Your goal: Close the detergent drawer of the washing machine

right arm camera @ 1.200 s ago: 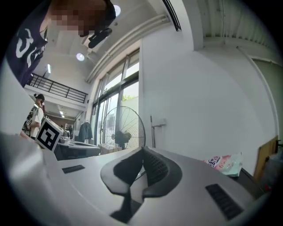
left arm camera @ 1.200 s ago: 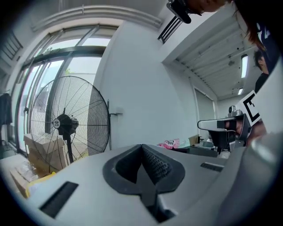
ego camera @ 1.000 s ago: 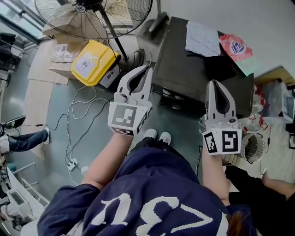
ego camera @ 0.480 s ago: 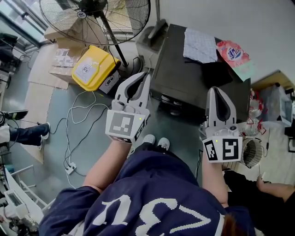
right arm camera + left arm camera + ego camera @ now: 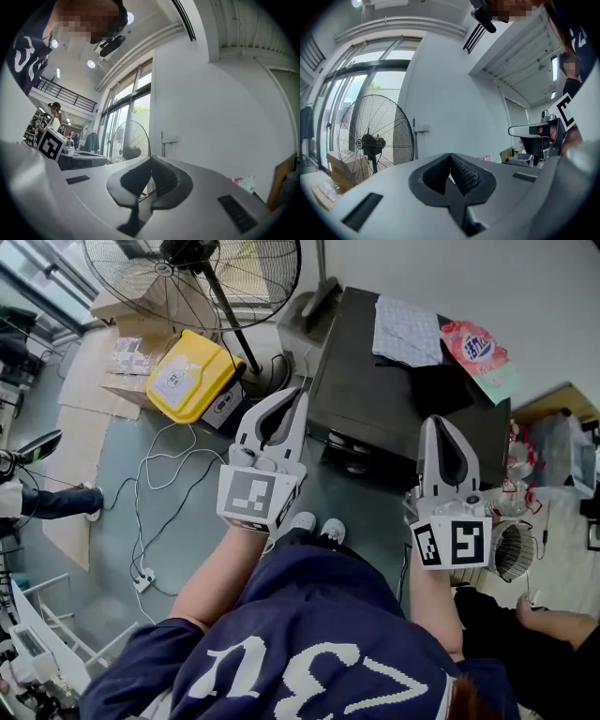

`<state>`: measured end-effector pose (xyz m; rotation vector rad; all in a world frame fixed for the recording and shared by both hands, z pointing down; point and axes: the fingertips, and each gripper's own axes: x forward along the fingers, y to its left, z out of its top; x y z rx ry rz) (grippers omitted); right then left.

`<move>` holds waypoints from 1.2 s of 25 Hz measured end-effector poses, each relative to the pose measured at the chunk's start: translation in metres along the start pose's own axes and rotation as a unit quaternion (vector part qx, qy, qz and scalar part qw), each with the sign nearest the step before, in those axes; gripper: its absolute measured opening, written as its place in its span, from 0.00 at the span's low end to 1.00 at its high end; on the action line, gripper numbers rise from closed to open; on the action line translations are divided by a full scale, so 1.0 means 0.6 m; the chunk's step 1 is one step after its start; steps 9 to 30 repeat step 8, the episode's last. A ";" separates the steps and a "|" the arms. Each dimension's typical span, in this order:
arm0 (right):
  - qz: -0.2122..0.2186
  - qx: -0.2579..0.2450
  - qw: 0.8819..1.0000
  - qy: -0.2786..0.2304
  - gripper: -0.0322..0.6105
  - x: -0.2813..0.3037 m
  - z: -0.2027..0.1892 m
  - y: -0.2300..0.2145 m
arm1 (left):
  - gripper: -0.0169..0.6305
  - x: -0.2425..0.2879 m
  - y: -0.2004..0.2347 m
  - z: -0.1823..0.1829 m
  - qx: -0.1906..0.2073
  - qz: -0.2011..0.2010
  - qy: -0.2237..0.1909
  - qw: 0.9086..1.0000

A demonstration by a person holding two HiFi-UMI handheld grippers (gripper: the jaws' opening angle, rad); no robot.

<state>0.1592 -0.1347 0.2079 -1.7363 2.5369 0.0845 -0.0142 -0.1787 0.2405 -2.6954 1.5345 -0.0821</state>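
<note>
Grey left tongs (image 5: 299,396): closed tight with nothing between the jaws. They are held flat in the air, and the tip aims at the washing machine (image 5: 403,395) but touches nothing.
Grey right tongs (image 5: 437,424): closed tight and empty too. They are held flat beside the left tongs, with the tip aimed the same way.
Detergent drawer: it belongs on the front of the machine, just ahead of both tips and lower down. No view shows it plainly, so it cannot be told if it is in or out.
Why closed: a drawer needs a push, not a pinch. Shut jaws probably make one firm tip for pushing.
What this fits: the drawer may be out and waiting for a push. It may also be in already, with the tongs held back from it.
Head view only: it shows the dark machine top ahead of the tips, with a white cloth (image 5: 410,326) and a pink detergent bag (image 5: 478,345) on its far part. A yellow box (image 5: 187,371) sits on the floor to the left of the left tongs.
Gripper views only: each one shows its own jaws pressed together up close. Past the tips they show a white wall, tall windows and the big fan (image 5: 375,140), but not the machine front.
</note>
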 end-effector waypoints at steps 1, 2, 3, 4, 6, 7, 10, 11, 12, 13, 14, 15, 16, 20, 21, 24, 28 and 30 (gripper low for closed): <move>-0.001 0.000 1.000 0.000 0.07 -0.001 -0.001 -0.002 | 0.05 0.000 -0.001 -0.001 0.000 0.001 0.001 1.000; -0.001 0.001 1.000 0.000 0.07 -0.001 -0.002 -0.003 | 0.06 0.001 -0.002 -0.003 0.000 0.001 0.002 1.000; -0.002 0.001 1.000 0.000 0.07 -0.001 -0.002 -0.004 | 0.05 0.002 -0.002 -0.004 -0.001 0.002 0.002 1.000; -0.002 0.001 1.000 0.000 0.07 0.000 -0.002 -0.006 | 0.05 0.003 -0.003 -0.005 -0.001 0.002 0.003 1.000; -0.003 0.002 1.000 -0.002 0.07 0.000 -0.002 -0.008 | 0.06 0.004 -0.004 -0.006 -0.002 0.002 0.004 1.000; -0.003 0.002 1.000 -0.002 0.07 0.001 -0.002 -0.009 | 0.05 0.005 -0.005 -0.007 -0.002 0.003 0.005 1.000; -0.004 0.002 1.000 -0.003 0.07 0.001 -0.001 -0.010 | 0.06 0.005 -0.005 -0.007 -0.002 0.003 0.005 1.000; -0.004 0.002 1.000 -0.003 0.07 0.001 -0.001 -0.010 | 0.06 0.005 -0.005 -0.007 -0.002 0.003 0.005 1.000; -0.004 0.002 1.000 -0.003 0.07 0.001 -0.001 -0.010 | 0.06 0.005 -0.005 -0.007 -0.002 0.003 0.005 1.000; -0.004 0.002 1.000 -0.003 0.07 0.001 -0.001 -0.010 | 0.06 0.005 -0.005 -0.007 -0.002 0.003 0.005 1.000; -0.004 0.002 1.000 -0.003 0.07 0.001 -0.001 -0.010 | 0.06 0.005 -0.005 -0.007 -0.002 0.003 0.005 1.000; -0.004 0.002 1.000 -0.003 0.07 0.001 -0.001 -0.010 | 0.06 0.005 -0.005 -0.007 -0.002 0.003 0.005 1.000; -0.004 0.002 1.000 -0.003 0.07 0.001 -0.001 -0.010 | 0.06 0.005 -0.005 -0.007 -0.002 0.003 0.005 1.000; -0.004 0.002 1.000 -0.003 0.07 0.001 -0.001 -0.010 | 0.06 0.005 -0.005 -0.007 -0.002 0.003 0.005 1.000; -0.004 0.002 1.000 -0.003 0.07 0.001 -0.001 -0.010 | 0.06 0.005 -0.005 -0.007 -0.002 0.003 0.005 1.000; -0.004 0.002 1.000 -0.003 0.07 0.001 -0.001 -0.010 | 0.06 0.005 -0.005 -0.007 -0.002 0.003 0.005 1.000; -0.004 0.002 1.000 -0.003 0.07 0.001 -0.001 -0.010 | 0.06 0.005 -0.005 -0.007 -0.002 0.003 0.005 1.000; -0.004 0.002 1.000 -0.003 0.07 0.001 -0.001 -0.010 | 0.06 0.005 -0.005 -0.007 -0.002 0.003 0.005 1.000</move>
